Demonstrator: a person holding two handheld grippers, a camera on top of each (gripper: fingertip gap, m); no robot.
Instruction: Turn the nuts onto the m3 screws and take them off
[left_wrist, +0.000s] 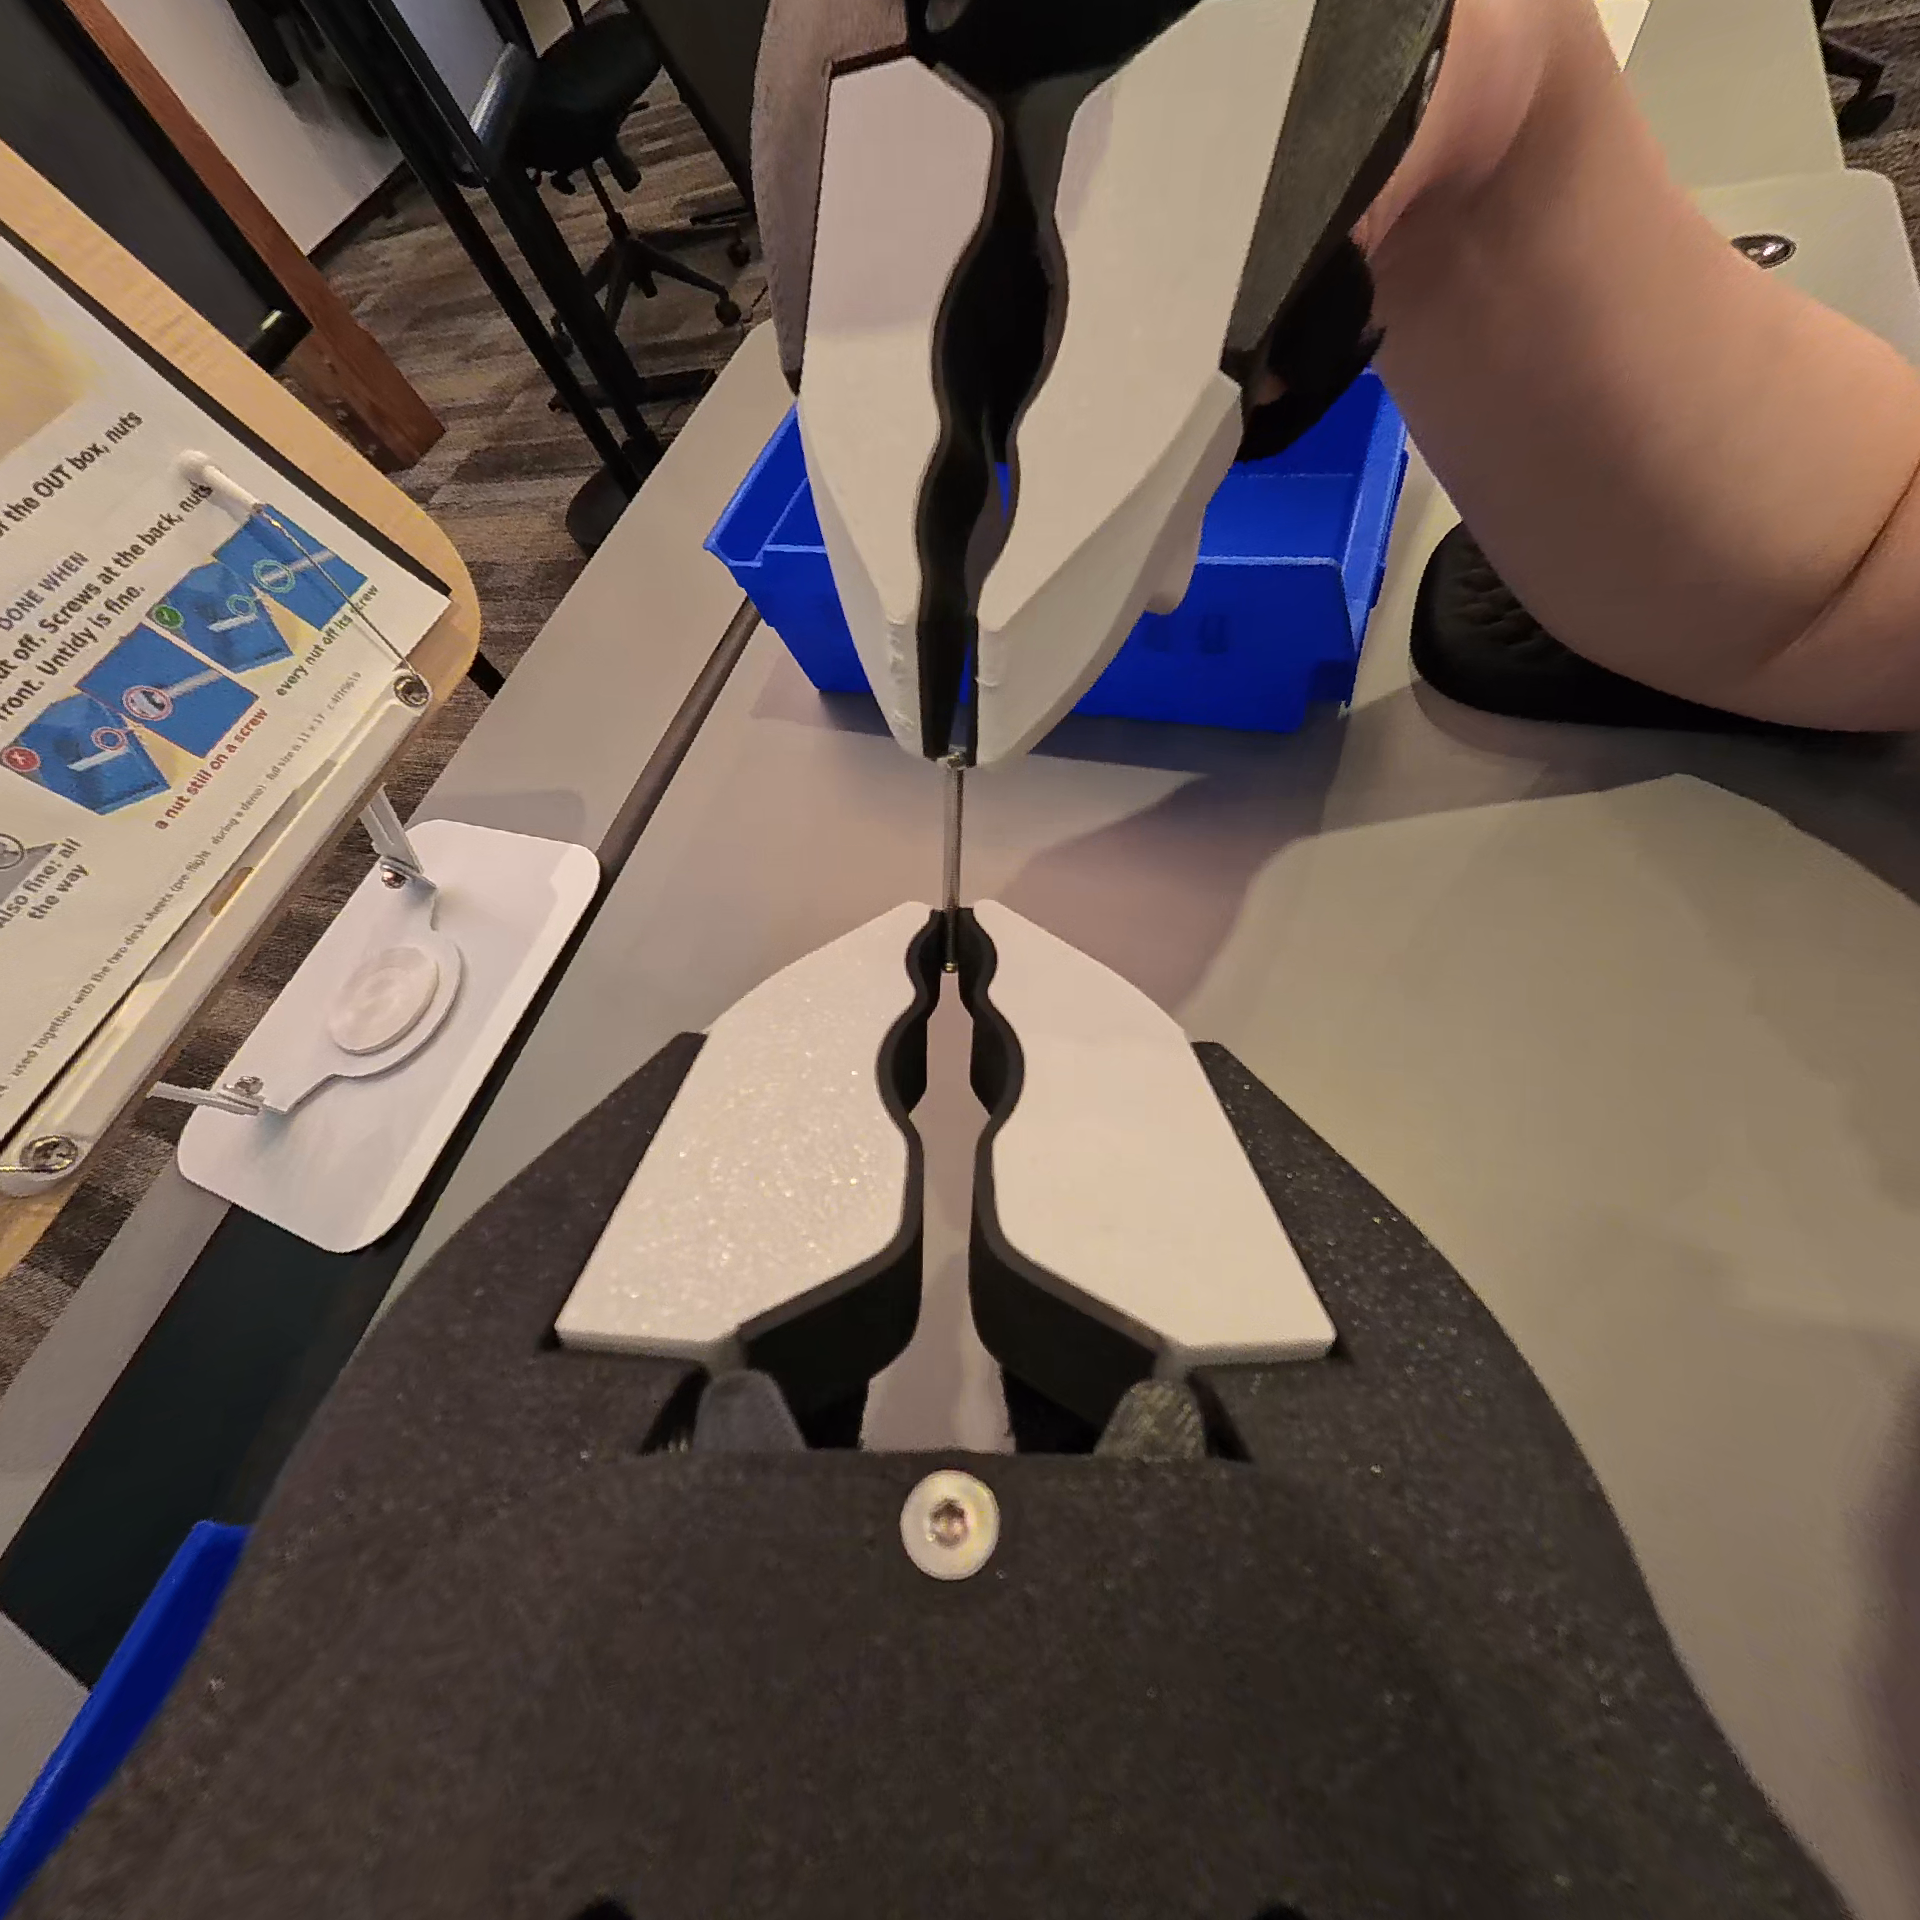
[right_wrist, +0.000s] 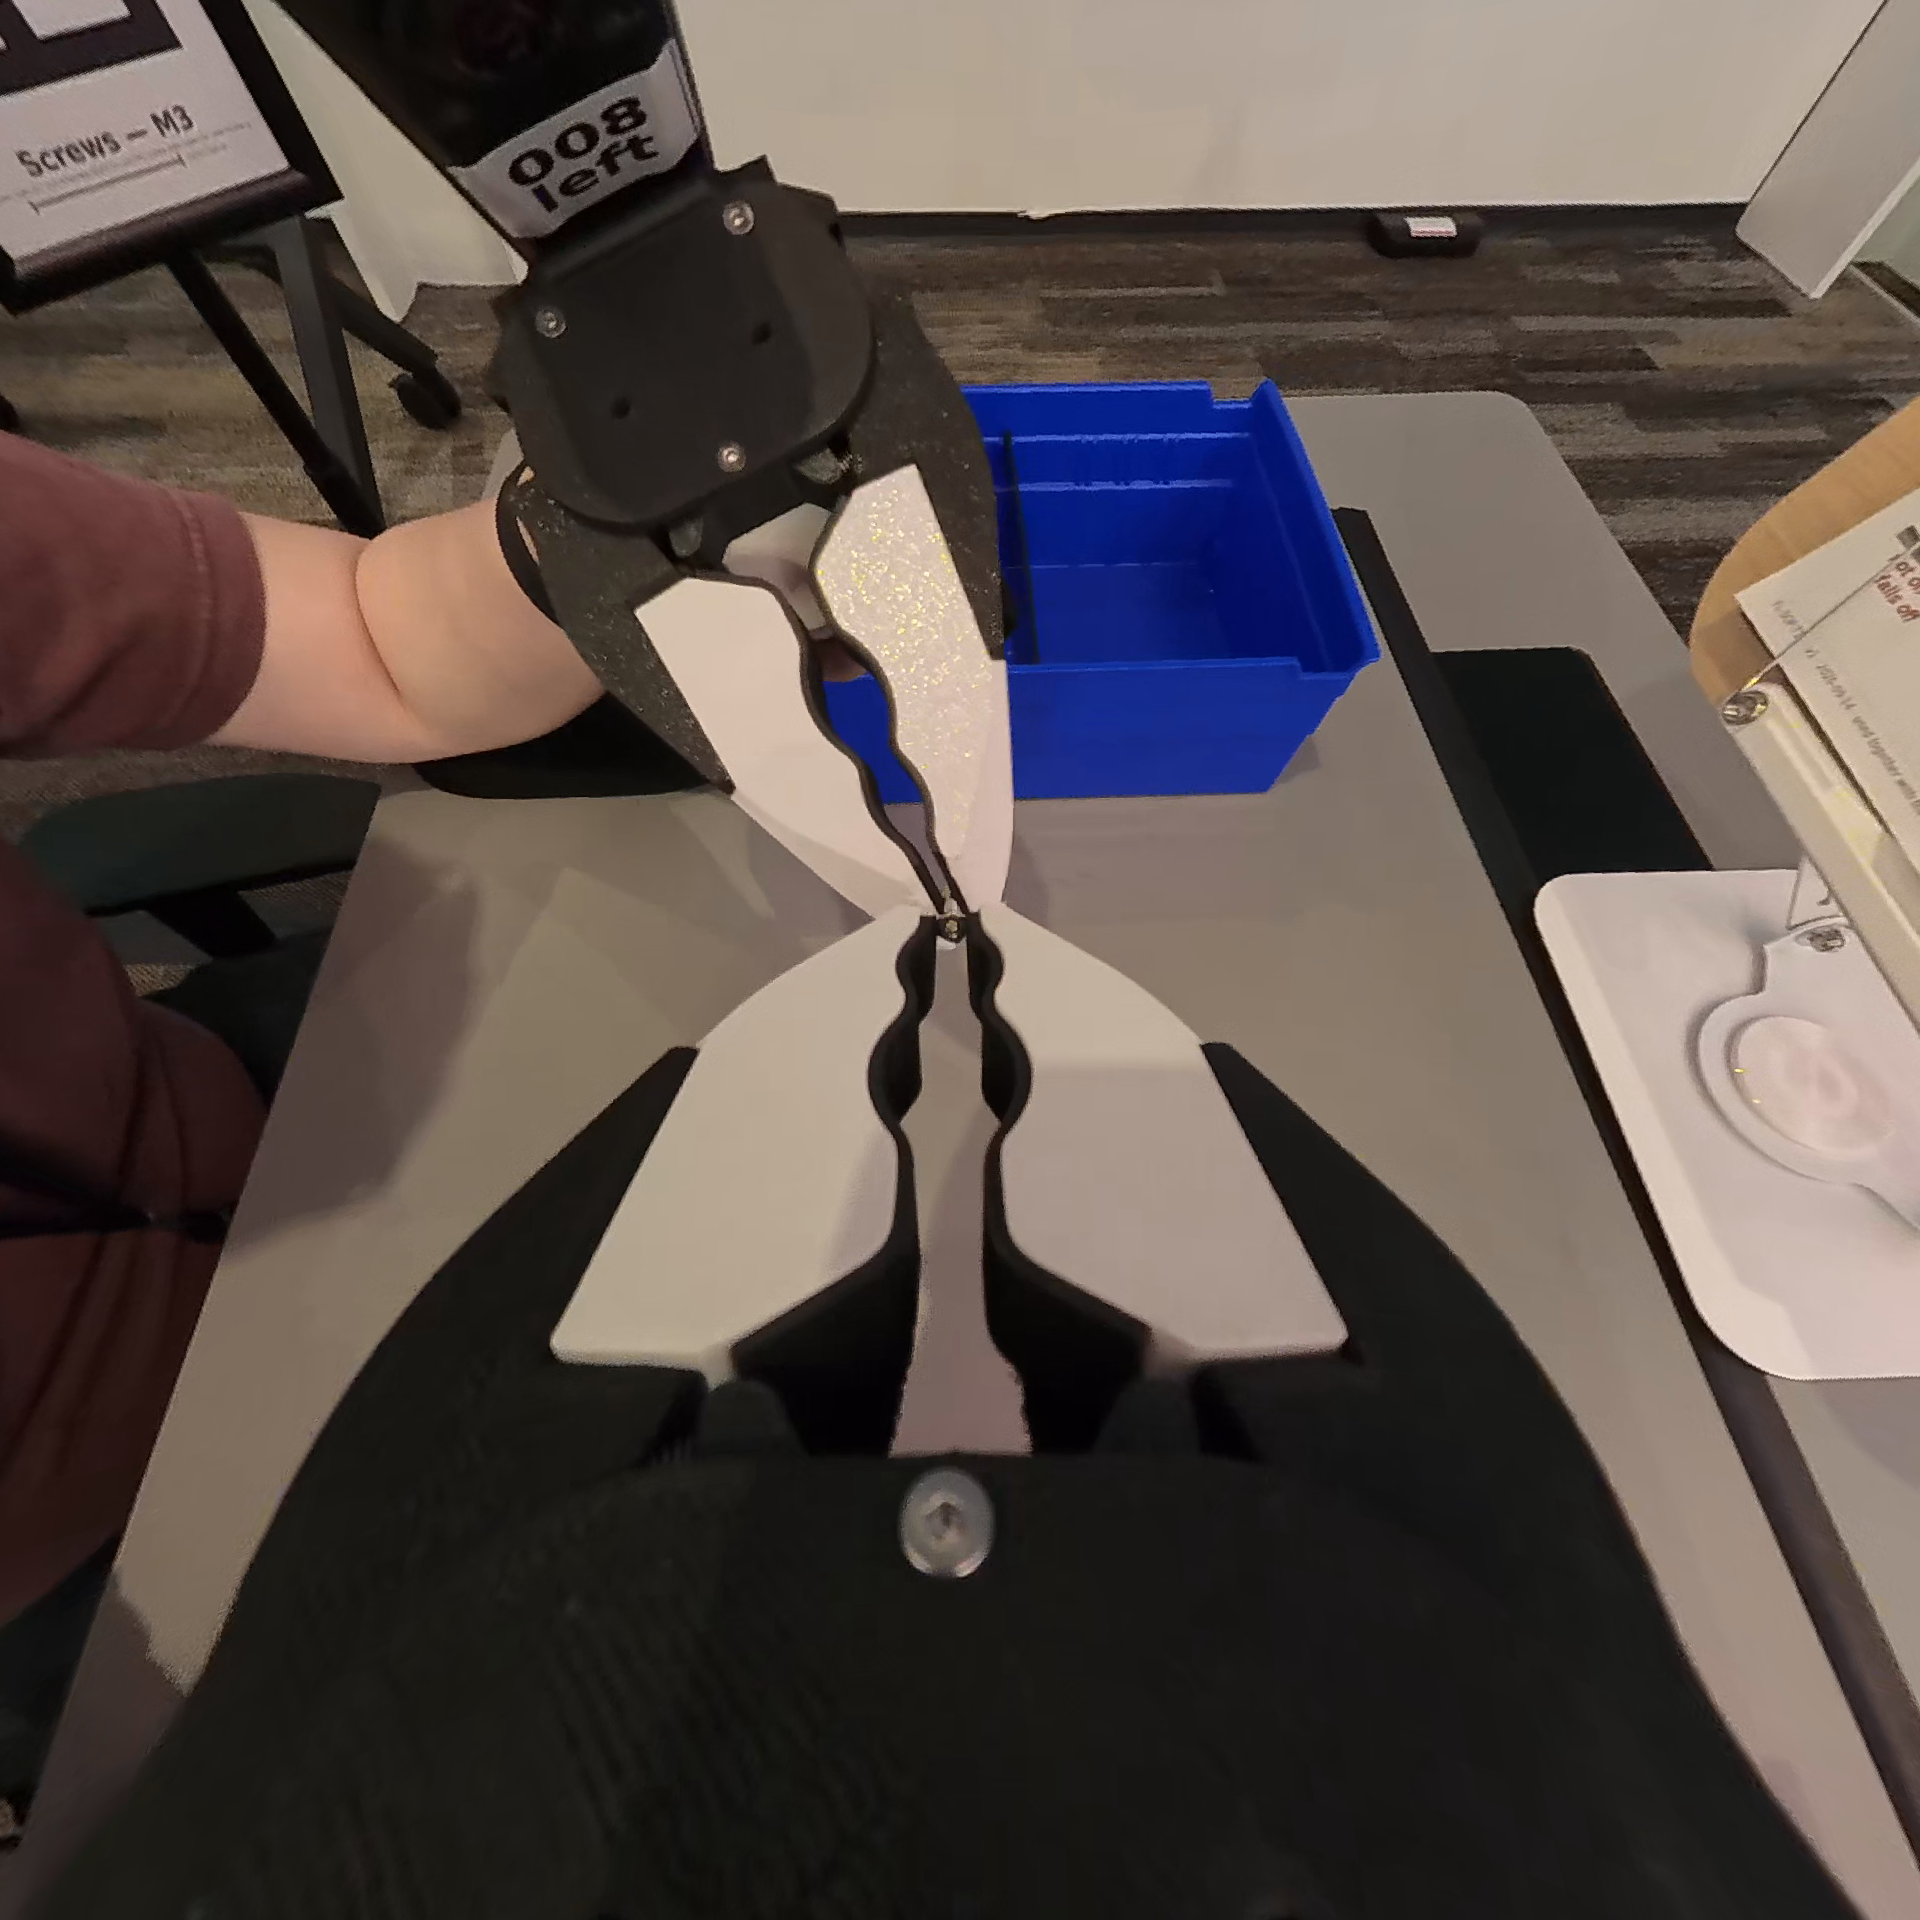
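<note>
A thin M3 screw (left_wrist: 952, 842) spans the gap between my two grippers, above the grey table (left_wrist: 1507, 1091). My left gripper (left_wrist: 950, 923) is shut on the screw's near end. My right gripper (left_wrist: 952, 750) comes in from above, shut on a small nut (left_wrist: 954, 762) at the screw's far end. In the right wrist view, my right gripper (right_wrist: 948, 928) pinches the nut (right_wrist: 951, 928) at its tips. The left gripper (right_wrist: 938, 891) meets it tip to tip from the upper left, so the screw is seen end on and mostly hidden.
A blue bin (left_wrist: 1268, 623) (right_wrist: 1143, 717) with a black divider (right_wrist: 1023, 551) stands behind the grippers. Another blue bin's corner (left_wrist: 94, 1714) is near left. An instruction sheet stand (left_wrist: 156, 727) on a white base (left_wrist: 395, 1039) (right_wrist: 1683, 1143) is beside the table. A person's forearm (left_wrist: 1662, 416) (right_wrist: 447, 644) reaches in. The tips of both grippers are at nearly the same place. The white base (right_wrist: 1683, 1143) sits 35 cm or so from the ends of my left fingers. Look for it in the left wrist view (left_wrist: 499, 986) too.
</note>
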